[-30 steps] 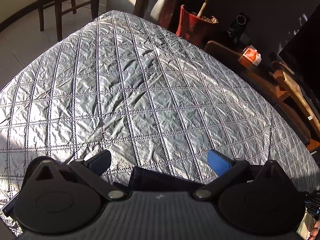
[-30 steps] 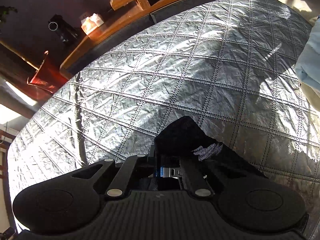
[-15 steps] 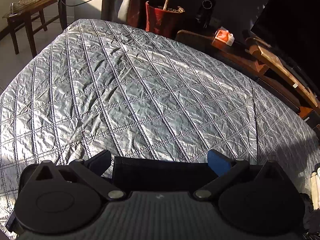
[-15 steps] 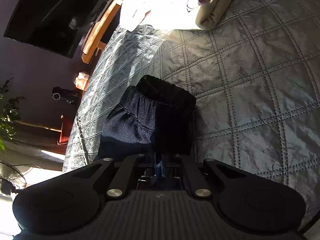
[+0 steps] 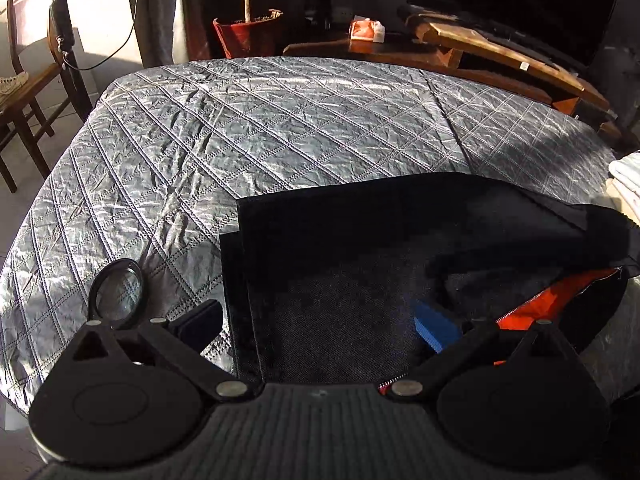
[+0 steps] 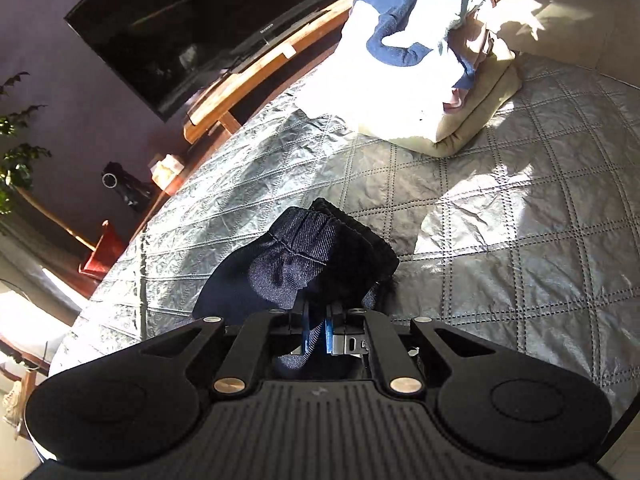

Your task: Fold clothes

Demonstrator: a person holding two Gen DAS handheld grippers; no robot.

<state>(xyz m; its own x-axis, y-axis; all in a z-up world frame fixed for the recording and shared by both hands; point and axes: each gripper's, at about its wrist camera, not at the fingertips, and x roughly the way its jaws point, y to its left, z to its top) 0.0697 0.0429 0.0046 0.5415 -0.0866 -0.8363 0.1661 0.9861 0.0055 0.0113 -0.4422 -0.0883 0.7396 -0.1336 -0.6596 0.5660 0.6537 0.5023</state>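
A dark navy garment [image 5: 340, 264] with an orange lining [image 5: 560, 296] and a zipper lies flat on the silver quilted bed cover [image 5: 248, 128]. My left gripper [image 5: 320, 320] is open just above its near edge, blue fingertip [image 5: 434, 326] over the cloth. In the right wrist view, my right gripper [image 6: 316, 334] is shut on a bunched part of the same dark garment [image 6: 296, 264], near its ribbed cuff, and holds it a little above the cover [image 6: 500, 240].
A pile of white, blue and beige clothes [image 6: 420, 64] sits at the bed's far corner. A wooden TV bench [image 5: 500, 52], a television [image 6: 200, 24], a red plant pot [image 5: 244, 34] and a wooden chair [image 5: 20, 92] surround the bed.
The left gripper has drawn back, so more of the spread garment and its orange lining show. The right gripper has swung with the held cloth; the clothes pile is now farther off.
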